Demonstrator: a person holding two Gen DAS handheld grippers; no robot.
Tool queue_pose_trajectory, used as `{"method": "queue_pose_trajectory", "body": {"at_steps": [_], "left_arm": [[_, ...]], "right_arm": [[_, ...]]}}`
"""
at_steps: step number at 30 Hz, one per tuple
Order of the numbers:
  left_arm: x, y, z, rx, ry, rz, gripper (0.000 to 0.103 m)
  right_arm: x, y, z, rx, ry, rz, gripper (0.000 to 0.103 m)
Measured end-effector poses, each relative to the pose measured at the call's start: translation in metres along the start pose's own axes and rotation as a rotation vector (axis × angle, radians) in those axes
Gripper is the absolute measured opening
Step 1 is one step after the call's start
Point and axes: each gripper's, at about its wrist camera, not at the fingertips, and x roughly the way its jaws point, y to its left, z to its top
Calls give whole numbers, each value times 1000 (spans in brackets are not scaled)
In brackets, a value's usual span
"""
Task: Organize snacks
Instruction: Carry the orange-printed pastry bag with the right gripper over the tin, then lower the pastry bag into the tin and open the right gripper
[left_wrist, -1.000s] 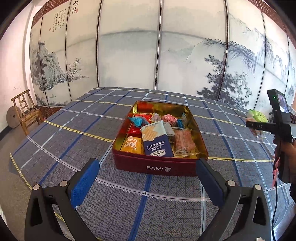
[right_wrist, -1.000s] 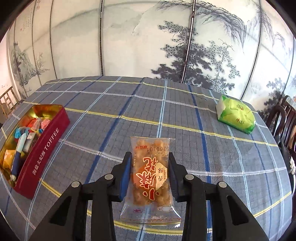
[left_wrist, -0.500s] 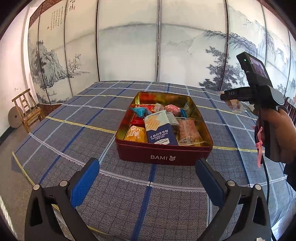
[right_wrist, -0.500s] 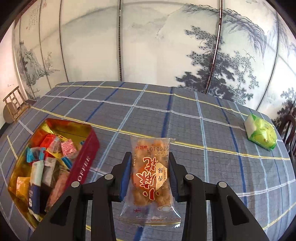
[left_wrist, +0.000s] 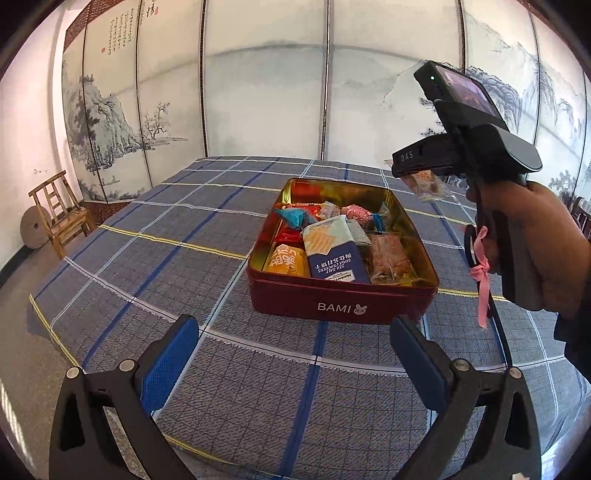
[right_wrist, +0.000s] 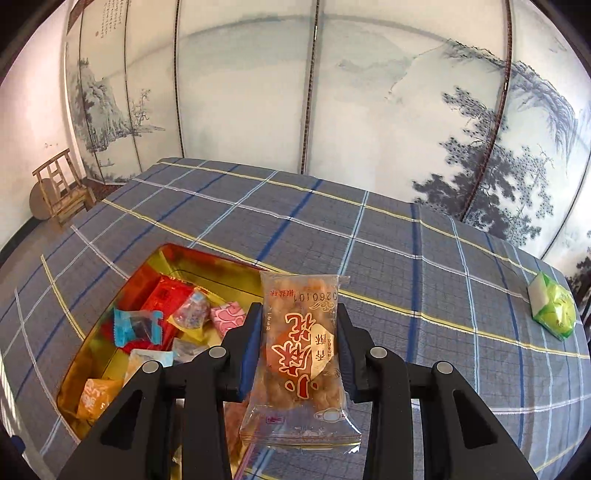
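Observation:
A red tin with a gold inside (left_wrist: 417, 240) stands on the checked tablecloth and holds several wrapped snacks, among them a blue cracker pack (left_wrist: 334, 254). My left gripper (left_wrist: 295, 354) is open and empty, low in front of the tin. My right gripper (right_wrist: 300, 334) is shut on a clear packet of brown snack with red characters (right_wrist: 301, 354) and holds it in the air over the tin's right edge (right_wrist: 221, 260). The packet also shows in the left wrist view (left_wrist: 428, 184).
A green snack pack (right_wrist: 554, 310) lies on the cloth at the far right. The table (left_wrist: 147, 258) is covered by a blue-grey checked cloth. A wooden chair (left_wrist: 61, 218) stands at the left by the painted folding screen.
My right gripper has carried the packet leftward from the open cloth to above the tin. The left gripper has stayed open and nearly still.

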Motion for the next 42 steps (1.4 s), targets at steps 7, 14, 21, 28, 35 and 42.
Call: {"method": "queue_pose_trajectory", "body": {"at_steps": [7,14,21,28,35,42], "left_arm": [[0,9,-3,-13,4,9,103],[-1,12,-6,-18,10,13,103],[-3,16,-8,-27,10,17,103],[-3,21,-9,-36,12,23,103],[-1,25,-11,-42,18,25,103],[-1,27,-12,-50,23,32,103]], "right_arm": [[5,26,3,-24,4,3,38],[10,35,4,-14,15,10,38],[13,45,6,-19,19,17,38],[16,56,6,-30,31,22,38],[23,66,2,-42,56,32,38],[32,71,-4,-41,89,39,38]]}}
